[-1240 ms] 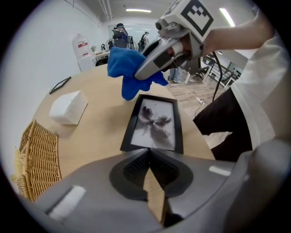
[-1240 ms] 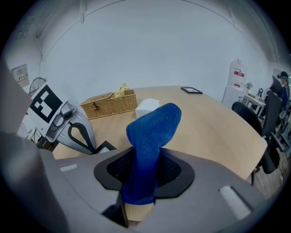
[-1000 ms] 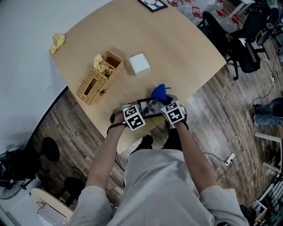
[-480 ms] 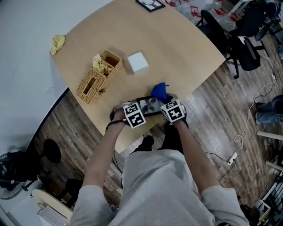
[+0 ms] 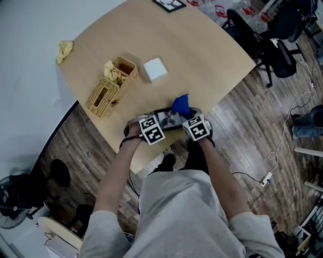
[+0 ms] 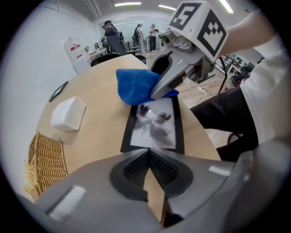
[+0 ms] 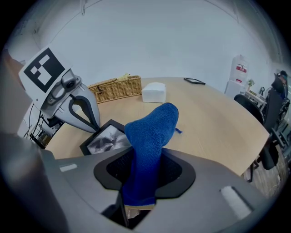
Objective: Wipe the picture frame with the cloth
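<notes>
A black picture frame (image 5: 169, 119) with a grey photo lies flat by the table's near edge, and it also shows as the frame (image 6: 154, 125) and the frame (image 7: 105, 139). My right gripper (image 5: 186, 116) is shut on a blue cloth (image 5: 180, 105). That cloth (image 7: 150, 136) rises from the jaws of the right gripper (image 7: 144, 157) and bunches over the frame's far end as the cloth (image 6: 136, 86). My left gripper (image 6: 148, 152) is shut with nothing in it, its tips at the frame's near edge. In the head view the left gripper (image 5: 155, 126) sits at the frame's left end.
A wicker basket (image 5: 111, 86) holding yellow cloth stands to the left, with a white box (image 5: 155, 69) beside it. A loose yellow cloth (image 5: 64, 49) lies at the far left edge and a second frame (image 5: 169, 4) at the far edge. Office chairs (image 5: 275, 45) stand to the right.
Almost nothing: both grippers stay at the frame with the blue cloth held, and the head view has shifted slightly.
</notes>
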{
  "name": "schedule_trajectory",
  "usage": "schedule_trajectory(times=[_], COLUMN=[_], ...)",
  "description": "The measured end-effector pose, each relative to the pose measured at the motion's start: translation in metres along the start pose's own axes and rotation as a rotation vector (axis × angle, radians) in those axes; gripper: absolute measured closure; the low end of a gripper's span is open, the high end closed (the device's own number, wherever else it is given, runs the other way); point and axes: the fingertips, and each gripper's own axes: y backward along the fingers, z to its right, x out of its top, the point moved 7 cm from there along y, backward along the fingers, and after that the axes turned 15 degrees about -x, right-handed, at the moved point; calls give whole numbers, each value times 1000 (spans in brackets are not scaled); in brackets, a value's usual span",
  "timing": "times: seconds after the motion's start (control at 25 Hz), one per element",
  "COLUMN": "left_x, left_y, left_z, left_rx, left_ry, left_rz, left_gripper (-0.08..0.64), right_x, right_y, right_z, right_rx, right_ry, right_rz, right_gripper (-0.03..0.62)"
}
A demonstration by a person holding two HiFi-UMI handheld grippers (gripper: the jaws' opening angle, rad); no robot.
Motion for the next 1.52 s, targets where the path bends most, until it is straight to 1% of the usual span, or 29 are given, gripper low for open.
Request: schedule_trajectory(times=[0.16,0.28,0.48,0.84,1.0,1.12,1.32,1.52], left_x=[1,1,0,0,1,1,3,2], left_y=[1,3,3,3,4,4,3,3], left_z=[0,0,-2,-2,-2,-1,0,0], left_rx=[-15,-27,-35,-47,-51,-52,-49,-45], left_ry=[13,18,21,28,29,31,17,20], left_rz=[6,9,18,25,30,32,14,15], left_gripper=[508,508,508,508,508,508,508,508], right_x=[-5,-11,-30,-31,-42,-40,-50,-50], right_y=[6,13,12,27,26,32,32,41], right_z=[-2,-6,-12,-14,-16,-17,-20,-25], right_rx=[1,-7,-7,-20,-15,-21,-15,-35], right_ry=[-1,-6,-37,-14,-33,-26,-32,3], right_rz=[15,6,2,2,16,9,16,20], right_gripper=[463,463,462,462,462,462,462,462])
